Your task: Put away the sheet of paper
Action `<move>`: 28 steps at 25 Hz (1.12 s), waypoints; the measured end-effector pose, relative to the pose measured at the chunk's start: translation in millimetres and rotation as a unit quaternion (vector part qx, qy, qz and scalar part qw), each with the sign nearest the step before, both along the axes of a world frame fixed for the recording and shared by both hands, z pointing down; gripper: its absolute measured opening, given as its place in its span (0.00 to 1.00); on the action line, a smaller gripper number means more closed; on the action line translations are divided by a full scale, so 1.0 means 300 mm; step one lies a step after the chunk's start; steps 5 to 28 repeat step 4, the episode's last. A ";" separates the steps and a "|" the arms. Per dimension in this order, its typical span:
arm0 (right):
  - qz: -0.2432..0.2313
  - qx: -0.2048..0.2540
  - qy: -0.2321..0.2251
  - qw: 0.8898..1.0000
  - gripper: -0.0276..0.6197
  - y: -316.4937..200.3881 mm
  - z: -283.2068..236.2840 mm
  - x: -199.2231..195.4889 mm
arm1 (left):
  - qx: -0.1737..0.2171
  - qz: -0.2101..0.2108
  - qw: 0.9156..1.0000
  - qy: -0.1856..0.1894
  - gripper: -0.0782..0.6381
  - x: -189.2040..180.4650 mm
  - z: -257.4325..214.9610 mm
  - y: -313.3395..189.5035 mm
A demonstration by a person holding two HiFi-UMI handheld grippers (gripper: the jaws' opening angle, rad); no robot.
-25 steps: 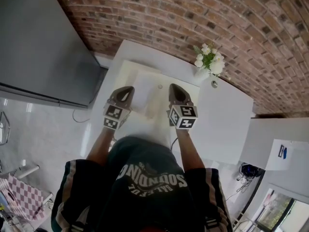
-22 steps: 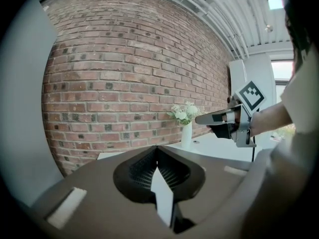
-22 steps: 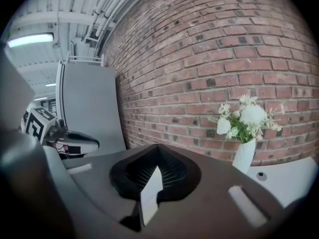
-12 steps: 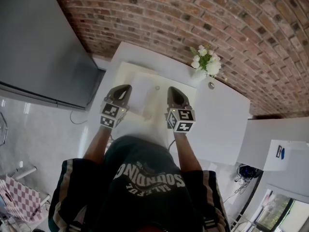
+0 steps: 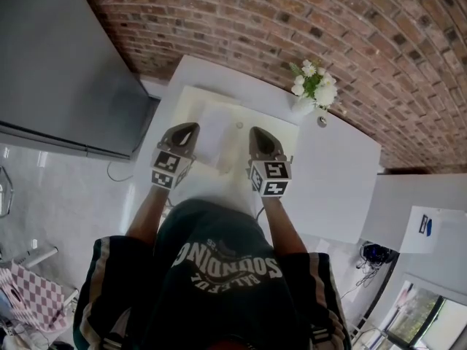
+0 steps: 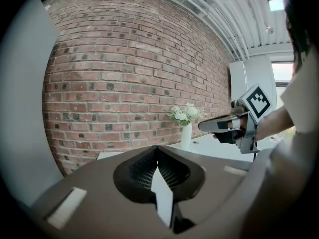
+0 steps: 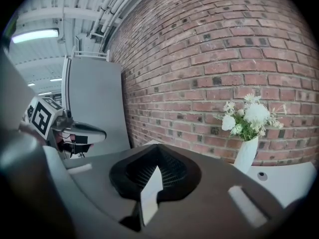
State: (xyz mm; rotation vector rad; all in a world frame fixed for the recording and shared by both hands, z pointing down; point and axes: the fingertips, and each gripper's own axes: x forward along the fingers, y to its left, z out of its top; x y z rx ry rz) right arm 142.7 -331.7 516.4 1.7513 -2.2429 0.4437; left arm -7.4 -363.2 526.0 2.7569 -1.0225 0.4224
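Observation:
The white sheet of paper lies on a cream mat on the white table, in the head view. My left gripper hovers at the sheet's left edge and my right gripper just off its right edge. Both point toward the brick wall. The left gripper's jaws are shut in its own view, as are the right gripper's. A pale sliver shows in the gap behind each pair of tips; I cannot tell what it is. Each gripper sees the other held level: the right, the left.
A white vase of flowers stands at the table's far right by the brick wall, with a small round object beside it. A grey cabinet stands left of the table. The person's torso fills the lower part of the head view.
Both grippers stay side by side over the mat and keep shut. The whole scene has slid slightly up the head view as the head shifted.

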 end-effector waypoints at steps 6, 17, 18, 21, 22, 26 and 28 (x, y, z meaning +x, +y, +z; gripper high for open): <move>-0.007 -0.005 0.000 1.000 0.04 0.000 0.016 -0.022 | -0.004 0.000 1.000 -0.002 0.12 -0.007 0.016 0.002; -0.007 -0.005 0.000 1.000 0.04 0.000 0.016 -0.022 | -0.004 0.000 1.000 -0.002 0.12 -0.007 0.016 0.002; -0.007 -0.005 0.000 1.000 0.04 0.000 0.016 -0.022 | -0.004 0.000 1.000 -0.002 0.12 -0.007 0.016 0.002; -0.007 -0.005 0.000 1.000 0.04 0.000 0.016 -0.022 | -0.004 0.000 1.000 -0.002 0.12 -0.007 0.016 0.002; -0.007 -0.005 0.000 1.000 0.04 0.000 0.016 -0.022 | -0.004 0.000 1.000 -0.002 0.12 -0.007 0.016 0.002; -0.007 -0.005 0.000 1.000 0.04 0.000 0.016 -0.022 | -0.004 0.000 1.000 -0.002 0.12 -0.007 0.016 0.002; -0.007 -0.005 0.000 1.000 0.04 0.000 0.016 -0.022 | -0.004 0.000 1.000 -0.002 0.12 -0.007 0.016 0.002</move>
